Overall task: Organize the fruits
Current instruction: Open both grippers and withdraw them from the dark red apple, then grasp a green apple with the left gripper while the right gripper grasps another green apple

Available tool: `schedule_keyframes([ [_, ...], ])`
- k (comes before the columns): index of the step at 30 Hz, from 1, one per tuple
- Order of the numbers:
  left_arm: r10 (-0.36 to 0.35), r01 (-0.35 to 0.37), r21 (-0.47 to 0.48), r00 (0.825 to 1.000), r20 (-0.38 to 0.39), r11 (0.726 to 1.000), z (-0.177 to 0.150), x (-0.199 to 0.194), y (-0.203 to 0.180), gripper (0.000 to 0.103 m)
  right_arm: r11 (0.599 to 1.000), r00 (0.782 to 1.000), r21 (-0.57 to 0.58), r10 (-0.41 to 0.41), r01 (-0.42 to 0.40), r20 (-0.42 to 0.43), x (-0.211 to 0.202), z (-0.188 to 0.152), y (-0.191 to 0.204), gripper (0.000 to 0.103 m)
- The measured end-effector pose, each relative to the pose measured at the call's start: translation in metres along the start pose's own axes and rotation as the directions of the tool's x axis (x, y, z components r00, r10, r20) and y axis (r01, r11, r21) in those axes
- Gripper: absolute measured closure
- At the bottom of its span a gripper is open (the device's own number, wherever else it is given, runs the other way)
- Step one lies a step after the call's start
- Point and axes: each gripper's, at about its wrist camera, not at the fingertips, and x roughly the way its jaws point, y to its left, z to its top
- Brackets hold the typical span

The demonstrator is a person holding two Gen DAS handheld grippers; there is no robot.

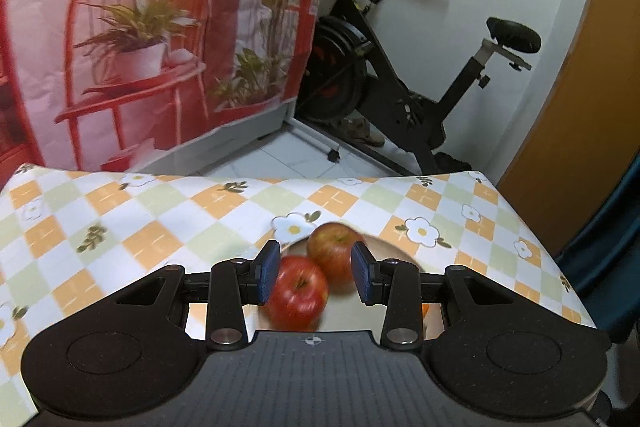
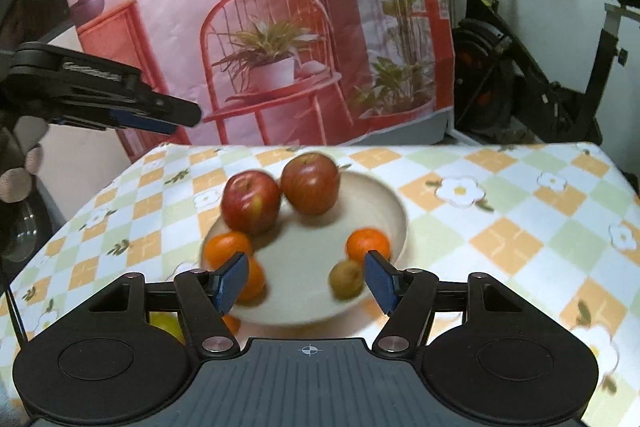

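Left gripper (image 1: 315,273) is hovering over the plate (image 2: 394,211), jaws partly open, nothing gripped. In the left wrist view the near apple (image 1: 298,293) is showing between and below the pads; the left pad is overlapping its edge in the picture, contact can't be confirmed. Far apple (image 1: 335,247) is sitting just behind it, the two touching.

Right gripper (image 2: 306,281) is sitting over the near edge of the plate, jaws moderately open, holding nothing. No pad is pressing on any fruit.

Fruit, right wrist view:
- two apples sitting at the far left of the plate, side by side, touching
- orange (image 2: 227,247) lying at the left rim, just near of the left apple (image 2: 251,202)
- second orange (image 2: 253,279) lying just near of that one, partly hidden behind the left pad
- third orange (image 2: 367,245) lying at the right side of the plate
- brownish-green fruit (image 2: 346,279), likely a kiwi, lying just near of it, beside the right pad
- yellow fruit (image 2: 166,323) and an orange bit (image 2: 232,325) peeking out behind the gripper body at near left; can't tell whether they are on the plate or off it

Plate is resting on the table (image 2: 520,227), which is wearing a checked flower cloth. Left gripper is also showing at the left of the right wrist view, up above the table. Frames are blurring around the fruit.
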Motion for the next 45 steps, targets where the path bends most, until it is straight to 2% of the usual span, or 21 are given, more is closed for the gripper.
schedule_keyframes([
  [10, 0.045, -0.046, -0.055, 0.999, -0.011, 0.997, -0.040, -0.036, 0.021, 0.062, 0.997, 0.993, -0.024, 0.070, -0.073, -0.090, -0.004, -0.013, 0.033, 0.043],
  [24, 0.027, -0.034, -0.097, 0.997, -0.065, 0.995, -0.079, -0.039, 0.036, 0.062, 0.985, 0.967, -0.083, 0.129, -0.150, -0.218, 0.004, -0.030, 0.067, 0.043],
  [34, 0.014, -0.024, -0.119, 0.996, -0.088, 0.993, -0.088, -0.034, 0.039, 0.062, 0.980, 0.942, -0.087, 0.143, -0.176, -0.303, 0.017, -0.042, 0.075, 0.050],
  [40, 0.009, -0.019, -0.110, 0.995, -0.096, 0.994, -0.089, -0.032, 0.037, 0.062, 0.980, 0.936, -0.071, 0.152, -0.184, -0.318, 0.021, -0.045, 0.073, 0.058],
  [45, 0.005, -0.016, -0.098, 0.995, -0.103, 0.995, -0.090, -0.030, 0.033, 0.062, 0.980, 0.934, -0.063, 0.161, -0.191, -0.319, 0.020, -0.046, 0.071, 0.059],
])
